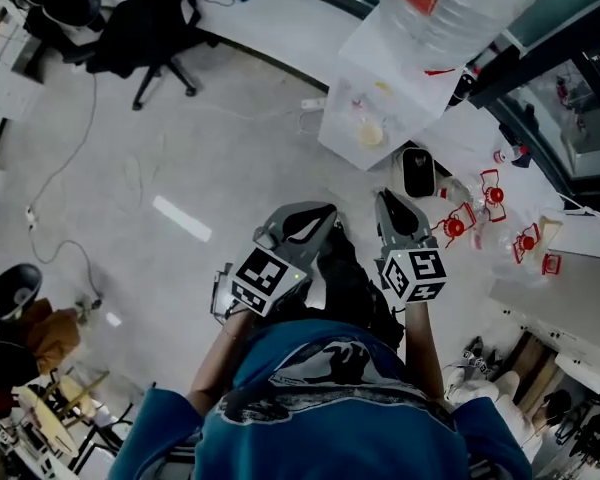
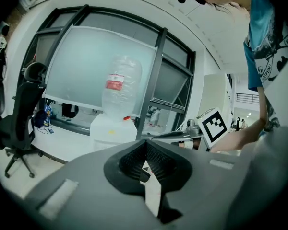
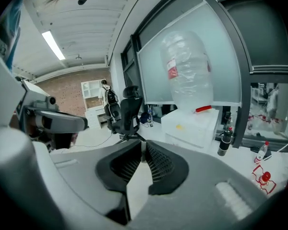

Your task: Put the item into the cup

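My left gripper (image 1: 315, 216) and right gripper (image 1: 388, 203) are held side by side close to the person's body, above the floor. In the left gripper view the left gripper (image 2: 145, 145) has its ribbed pads touching at the tips with nothing between them. The right gripper (image 3: 143, 145) looks the same: tips together and empty. A dark cup-like container (image 1: 416, 172) stands on the white table to the right. Beside it lie several small clear items with red parts (image 1: 477, 211). I cannot tell which of them is the task's item.
A white water dispenser (image 1: 380, 98) with a large clear bottle (image 2: 121, 87) stands ahead, beside the table. A black office chair (image 1: 150, 28) is at the far left on the pale floor. Cables (image 1: 65, 158) run across the floor. Clutter (image 1: 40, 368) fills the lower left.
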Demonstrator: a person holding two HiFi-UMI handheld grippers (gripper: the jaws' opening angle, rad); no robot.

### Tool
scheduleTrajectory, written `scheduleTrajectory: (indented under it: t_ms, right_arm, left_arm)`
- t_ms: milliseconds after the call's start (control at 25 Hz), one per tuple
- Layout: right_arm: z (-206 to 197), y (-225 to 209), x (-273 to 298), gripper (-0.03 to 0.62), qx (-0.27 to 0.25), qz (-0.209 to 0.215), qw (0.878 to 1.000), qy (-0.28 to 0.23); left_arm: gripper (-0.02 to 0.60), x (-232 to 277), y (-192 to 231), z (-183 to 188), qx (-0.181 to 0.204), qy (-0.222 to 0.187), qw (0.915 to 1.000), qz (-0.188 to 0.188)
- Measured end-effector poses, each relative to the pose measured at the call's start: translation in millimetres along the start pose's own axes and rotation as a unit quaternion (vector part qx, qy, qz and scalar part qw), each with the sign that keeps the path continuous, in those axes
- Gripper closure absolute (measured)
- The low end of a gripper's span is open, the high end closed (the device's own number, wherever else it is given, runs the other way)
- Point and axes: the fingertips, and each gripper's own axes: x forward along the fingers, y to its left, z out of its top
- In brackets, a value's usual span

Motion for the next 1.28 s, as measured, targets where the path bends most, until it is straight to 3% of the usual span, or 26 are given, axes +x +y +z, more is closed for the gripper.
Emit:
scheduleTrajectory:
  t_ms: [200,520,880,1280]
  right_arm:
    - [-17.3,-60.5,52.8,0.560,0.022,-0.010,0.999,0.021]
    - [-75.6,-134.8,140.1,0.560,0.103,-0.030,0.992,0.061]
    - [-152.5,-175.2,202.4,0.559,0.249,-0.054,0.964,0.079]
    - [-187.2,-213.6,248.5,0.559,0.336,-0.089,0.936,0.051]
  left_arm:
    - [0.568,45.1,14.7,6.5,0.009,0.011,0.9999,0.002]
    - [0.568,103.3,38.7,-2.8,0.007,0.036,0.9993,0.003]
    - [0.568,137.4,58.0,-36.5,0.000,0.075,0.9972,0.001]
    - [0.568,157.0,73.7,-61.1,0.003,0.109,0.9939,-0.011]
